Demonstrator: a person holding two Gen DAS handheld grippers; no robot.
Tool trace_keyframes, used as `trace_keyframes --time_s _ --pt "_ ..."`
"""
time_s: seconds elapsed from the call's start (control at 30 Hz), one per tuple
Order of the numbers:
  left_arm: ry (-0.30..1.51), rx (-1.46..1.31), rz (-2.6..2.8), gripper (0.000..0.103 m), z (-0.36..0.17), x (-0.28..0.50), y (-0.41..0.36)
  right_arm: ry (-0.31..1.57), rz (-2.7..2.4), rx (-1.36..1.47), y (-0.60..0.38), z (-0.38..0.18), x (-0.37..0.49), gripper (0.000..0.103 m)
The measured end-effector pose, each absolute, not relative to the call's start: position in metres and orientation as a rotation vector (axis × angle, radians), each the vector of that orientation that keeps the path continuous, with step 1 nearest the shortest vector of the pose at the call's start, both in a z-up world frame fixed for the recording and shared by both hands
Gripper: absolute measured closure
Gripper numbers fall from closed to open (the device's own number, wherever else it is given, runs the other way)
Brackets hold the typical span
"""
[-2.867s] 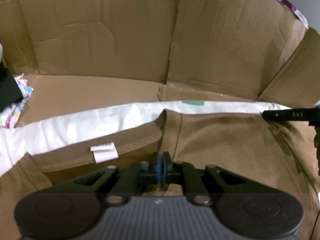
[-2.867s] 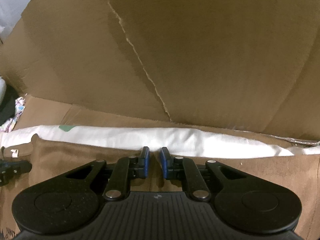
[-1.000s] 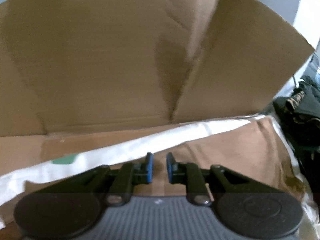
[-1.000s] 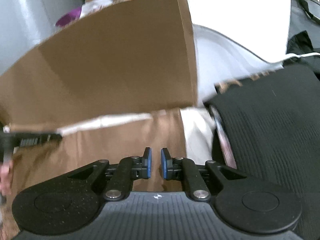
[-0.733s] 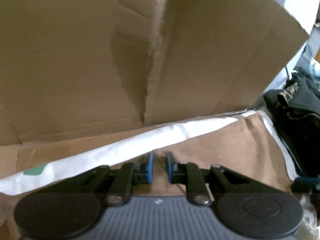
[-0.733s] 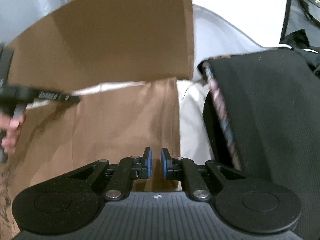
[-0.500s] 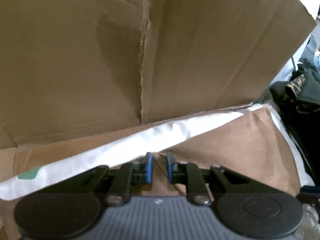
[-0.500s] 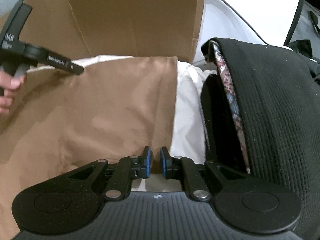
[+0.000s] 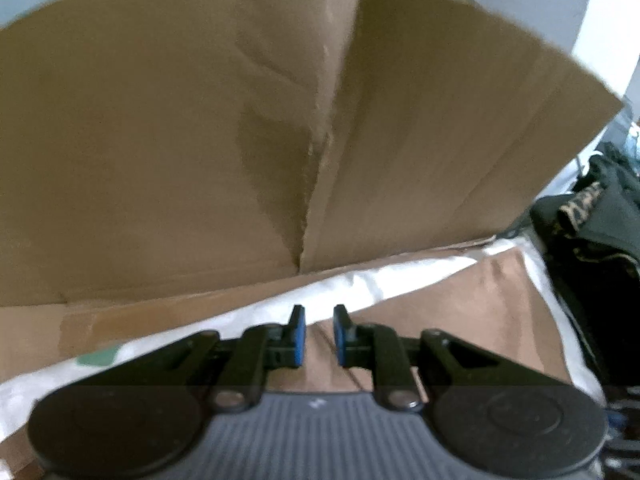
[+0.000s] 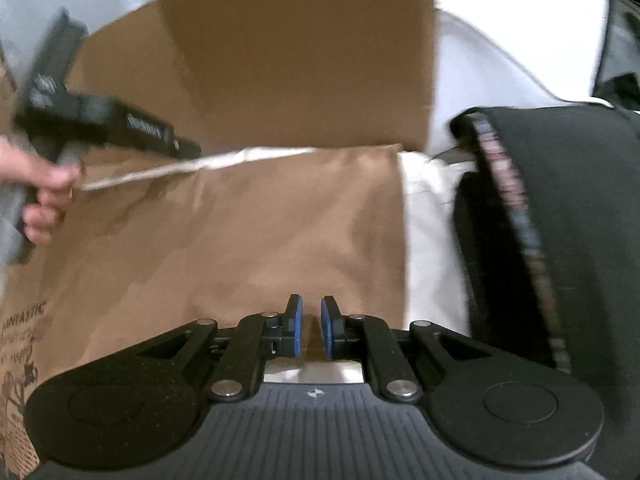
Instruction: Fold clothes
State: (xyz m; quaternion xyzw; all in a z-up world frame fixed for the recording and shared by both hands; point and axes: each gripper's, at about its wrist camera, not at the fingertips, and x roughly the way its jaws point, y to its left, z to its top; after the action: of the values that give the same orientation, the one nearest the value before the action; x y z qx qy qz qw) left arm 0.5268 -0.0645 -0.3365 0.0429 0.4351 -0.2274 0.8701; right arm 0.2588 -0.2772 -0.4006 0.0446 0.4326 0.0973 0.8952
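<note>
A brown T-shirt [image 10: 240, 236] lies flat on a white cloth [image 10: 428, 220] in front of a cardboard wall. It also shows in the left wrist view [image 9: 472, 304]. My left gripper [image 9: 319, 334] hovers open and empty over the shirt's far edge; from the right wrist view it appears at the left [image 10: 120, 128], held by a hand. My right gripper [image 10: 311, 330] is open a little and empty, just above the shirt's near right edge. Printed text [image 10: 24, 320] shows on the shirt at the lower left.
A tall cardboard wall [image 9: 280, 120] stands behind the shirt. A black garment with a patterned edge [image 10: 540, 220] lies to the right of the white cloth. Dark clothes [image 9: 592, 216] are piled at the right in the left wrist view.
Both grippers have let go of the shirt and moved right along it. The left gripper opened, and has since lifted a little. The right gripper has swung to look along the shirt's right side.
</note>
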Motion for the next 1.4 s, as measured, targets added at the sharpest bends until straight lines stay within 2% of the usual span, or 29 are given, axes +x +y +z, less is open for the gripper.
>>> trace_keyframes --time_s 0.1,0.3,0.43,0.63,0.87,0.93,1.1,1.27,1.4 --pt "0.899 0.084 -0.462 0.077 -0.319 0.51 -0.04 0.944 0.181 0.087 -0.278 -0.415 0.267 0.09" --pt "0.898 0.039 -0.367 0.075 -0.291 0.46 0.015 0.918 0.102 -0.035 -0.282 -0.422 0.269 0.091" --pt "0.922 -0.021 -0.265 0.071 -0.282 0.412 0.066 0.921 0.08 -0.073 -0.285 -0.424 0.271 0.099" --pt "0.988 -0.088 -0.06 0.071 -0.266 0.317 0.152 0.913 0.032 -0.151 -0.282 -0.429 0.274 0.099" --pt "1.034 -0.139 0.152 0.059 -0.234 0.212 0.235 0.98 0.019 -0.128 -0.287 -0.419 0.293 0.098" --pt "1.031 -0.156 0.195 0.054 -0.221 0.189 0.249 1.002 0.052 -0.128 -0.289 -0.412 0.297 0.093" --pt "1.004 -0.205 0.256 0.049 -0.19 0.154 0.262 1.021 0.125 -0.131 -0.298 -0.374 0.294 0.09" --pt "0.992 -0.244 0.291 0.043 -0.156 0.128 0.265 0.993 0.192 -0.052 -0.314 -0.312 0.294 0.073" --pt "0.989 -0.241 0.296 0.039 -0.126 0.109 0.261 0.962 0.243 0.013 -0.33 -0.259 0.293 0.072"
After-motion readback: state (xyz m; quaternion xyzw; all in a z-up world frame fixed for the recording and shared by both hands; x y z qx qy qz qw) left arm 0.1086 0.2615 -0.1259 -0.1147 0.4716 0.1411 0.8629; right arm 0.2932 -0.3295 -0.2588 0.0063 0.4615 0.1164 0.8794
